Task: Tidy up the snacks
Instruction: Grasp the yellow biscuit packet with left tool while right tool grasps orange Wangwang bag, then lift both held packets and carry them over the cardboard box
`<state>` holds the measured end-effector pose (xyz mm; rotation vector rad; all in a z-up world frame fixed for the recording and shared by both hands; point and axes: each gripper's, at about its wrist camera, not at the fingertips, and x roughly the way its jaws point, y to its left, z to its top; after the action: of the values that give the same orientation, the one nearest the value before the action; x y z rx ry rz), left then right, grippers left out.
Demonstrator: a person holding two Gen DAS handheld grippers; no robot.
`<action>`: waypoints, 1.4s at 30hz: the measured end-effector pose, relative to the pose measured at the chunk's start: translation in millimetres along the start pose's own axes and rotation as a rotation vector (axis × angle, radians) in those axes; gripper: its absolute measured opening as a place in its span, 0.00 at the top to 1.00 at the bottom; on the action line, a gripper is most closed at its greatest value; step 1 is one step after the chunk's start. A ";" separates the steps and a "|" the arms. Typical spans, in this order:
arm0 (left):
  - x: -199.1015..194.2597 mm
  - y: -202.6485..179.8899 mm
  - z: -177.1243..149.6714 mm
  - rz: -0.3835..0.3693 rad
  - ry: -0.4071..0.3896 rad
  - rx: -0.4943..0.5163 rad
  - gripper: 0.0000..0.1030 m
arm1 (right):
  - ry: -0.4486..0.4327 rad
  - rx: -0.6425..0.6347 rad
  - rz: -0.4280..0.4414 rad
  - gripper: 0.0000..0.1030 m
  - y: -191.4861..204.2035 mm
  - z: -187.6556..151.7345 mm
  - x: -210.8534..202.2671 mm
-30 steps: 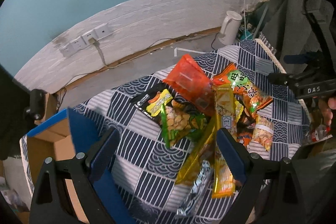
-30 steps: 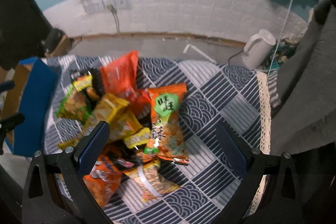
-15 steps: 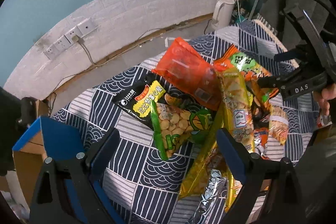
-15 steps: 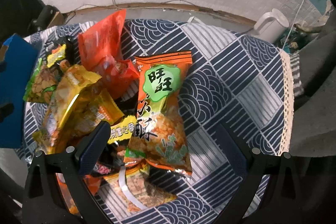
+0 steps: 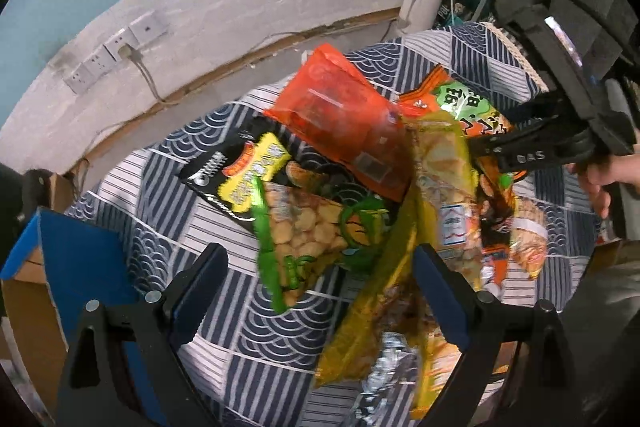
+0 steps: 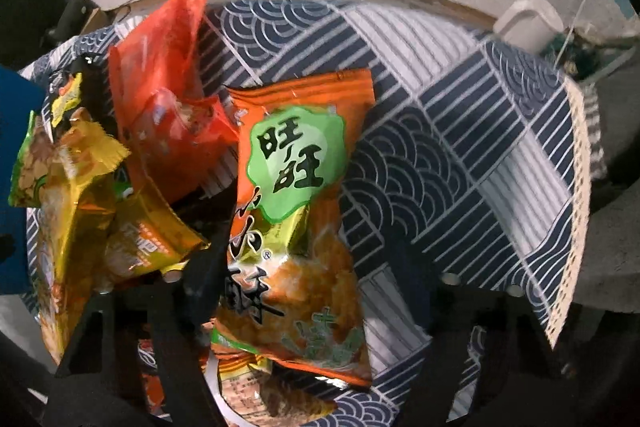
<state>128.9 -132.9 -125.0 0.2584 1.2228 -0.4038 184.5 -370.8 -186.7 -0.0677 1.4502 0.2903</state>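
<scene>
Snacks are heaped on a table covered by a navy-and-white patterned cloth (image 6: 460, 163), the heap lying toward the left half of the table as seen in the right wrist view. The packet concerned in the coming move is judged to be the orange rice-cracker packet (image 6: 300, 211) with the green label.

Relation to the gripper: the orange rice-cracker packet lies directly beneath the right gripper (image 6: 316, 279), which is pointed down onto it. The long axis of the packet runs from the far edge of the table toward the near edge, roughly in line with the view and across the line joining the two fingers. One finger is seen at each long side of the packet. The jaws are closing with the packet between them; firm pad contact cannot be confirmed, as both fingers are dark and blurred. The right hand is clearly the nearer one to this packet.

The left gripper (image 5: 320, 291) is wide apart and empty, held above the green peanut packet (image 5: 304, 231) and a yellow packet (image 5: 444, 195). A blue-lined cardboard box (image 5: 76, 267) stands by the left edge of the table.

Appearance: the packet is a glossy, pillow-shaped film bag, crimped at both ends, resting partly on neighbouring packets. A red translucent bag (image 6: 168, 99) lies against its left side. The film is expected to crumple and slip under pressure.
</scene>
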 end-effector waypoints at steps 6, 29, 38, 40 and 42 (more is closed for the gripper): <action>-1.3 -18.5 1.0 -0.030 -0.004 0.020 0.08 | -0.018 0.036 0.009 0.61 -9.6 -6.9 -8.4; 41.9 -49.8 0.6 -0.040 0.099 -0.011 0.43 | -0.173 0.041 -0.007 0.62 -2.9 -61.0 -72.7; 24.2 -51.9 -2.2 -0.090 0.063 -0.021 0.71 | -0.166 0.037 -0.005 0.62 2.0 -67.6 -73.5; 17.4 -52.6 -4.2 -0.089 0.057 -0.013 0.71 | -0.172 0.033 -0.003 0.62 4.3 -67.5 -76.8; 9.8 -54.3 -8.1 -0.086 0.045 0.002 0.71 | -0.181 0.028 -0.003 0.62 6.8 -67.6 -80.8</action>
<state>101.2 -180.2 -135.6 0.2176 1.2812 -0.4757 110.0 -391.7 -114.8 -0.0195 1.2736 0.2668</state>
